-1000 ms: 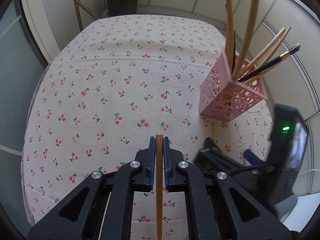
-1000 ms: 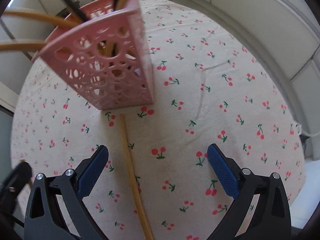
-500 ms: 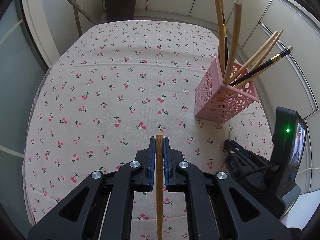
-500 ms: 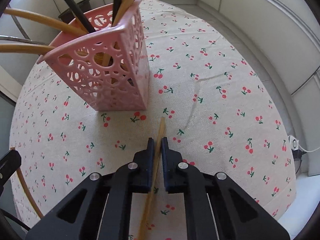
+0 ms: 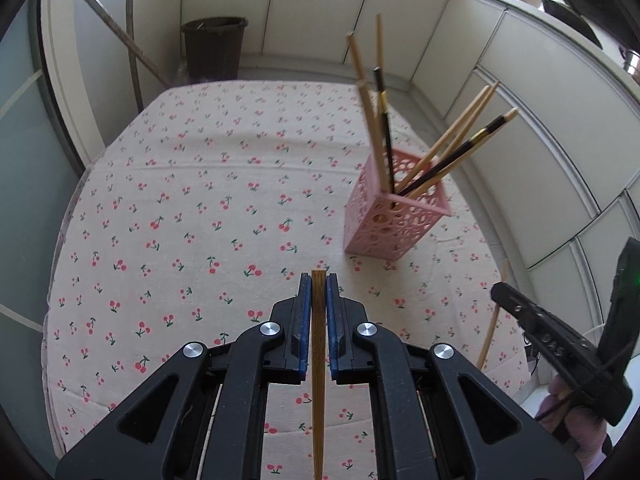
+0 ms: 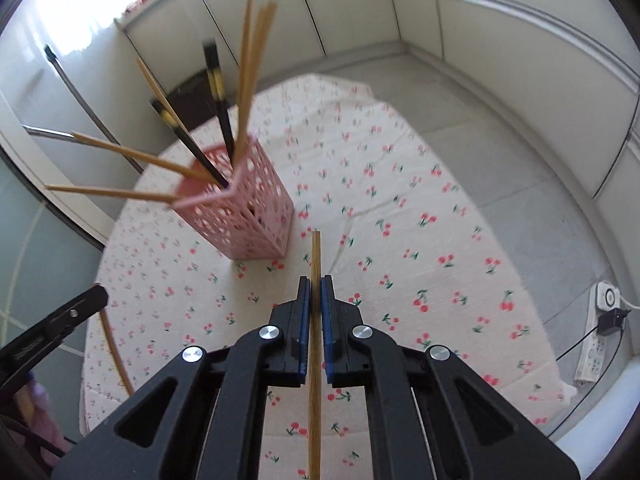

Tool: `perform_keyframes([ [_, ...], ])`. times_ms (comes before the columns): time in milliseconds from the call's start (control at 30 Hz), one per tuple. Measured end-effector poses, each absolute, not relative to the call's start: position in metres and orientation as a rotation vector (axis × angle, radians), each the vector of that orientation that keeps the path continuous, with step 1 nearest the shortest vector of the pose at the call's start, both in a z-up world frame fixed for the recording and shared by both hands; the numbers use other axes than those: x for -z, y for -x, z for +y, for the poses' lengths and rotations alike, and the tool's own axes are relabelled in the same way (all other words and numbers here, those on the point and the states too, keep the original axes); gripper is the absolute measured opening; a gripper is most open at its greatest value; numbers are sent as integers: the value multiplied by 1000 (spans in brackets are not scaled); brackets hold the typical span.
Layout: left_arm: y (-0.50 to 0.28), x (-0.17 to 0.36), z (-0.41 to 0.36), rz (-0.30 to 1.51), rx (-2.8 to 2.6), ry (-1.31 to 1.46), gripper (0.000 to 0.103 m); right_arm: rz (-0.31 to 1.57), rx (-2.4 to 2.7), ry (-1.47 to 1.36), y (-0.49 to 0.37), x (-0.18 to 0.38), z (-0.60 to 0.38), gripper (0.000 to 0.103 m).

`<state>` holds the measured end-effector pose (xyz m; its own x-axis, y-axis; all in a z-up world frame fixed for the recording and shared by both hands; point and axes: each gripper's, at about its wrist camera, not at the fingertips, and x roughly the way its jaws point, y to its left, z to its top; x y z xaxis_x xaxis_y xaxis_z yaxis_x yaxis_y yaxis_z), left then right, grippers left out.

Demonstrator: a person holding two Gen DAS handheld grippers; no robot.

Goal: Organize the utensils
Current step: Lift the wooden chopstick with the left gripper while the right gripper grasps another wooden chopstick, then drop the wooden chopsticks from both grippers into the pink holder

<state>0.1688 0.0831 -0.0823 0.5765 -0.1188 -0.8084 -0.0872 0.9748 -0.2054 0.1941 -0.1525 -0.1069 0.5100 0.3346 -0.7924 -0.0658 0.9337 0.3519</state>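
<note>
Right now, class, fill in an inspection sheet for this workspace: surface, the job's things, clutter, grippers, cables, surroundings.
Surface: table under a cream cherry-print tablecloth, a crease running across it.
Job's things: pink perforated square plastic holder standing upright, holding several wooden and two black gold-banded chopsticks that lean outward.
Clutter: nothing seen loose on the cloth.
Grippers: left gripper shut on a brown wooden chopstick; right gripper shut on a light wooden chopstick, both chopsticks clear of the holder.
Cables: white power strip with a black plug and lead on the floor.
Surroundings: dark bin, pale cabinet doors, grey floor tiles.
</note>
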Motion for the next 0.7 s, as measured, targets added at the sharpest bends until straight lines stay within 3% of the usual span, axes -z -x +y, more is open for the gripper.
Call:
perform_keyframes([
  [400, -112, 25, 72, 736, 80, 263, 7, 835, -373, -391, -143, 34, -174, 6],
  [700, -120, -40, 65, 631, 111, 285, 7, 718, -389, -407, -143, -19, -187, 6],
])
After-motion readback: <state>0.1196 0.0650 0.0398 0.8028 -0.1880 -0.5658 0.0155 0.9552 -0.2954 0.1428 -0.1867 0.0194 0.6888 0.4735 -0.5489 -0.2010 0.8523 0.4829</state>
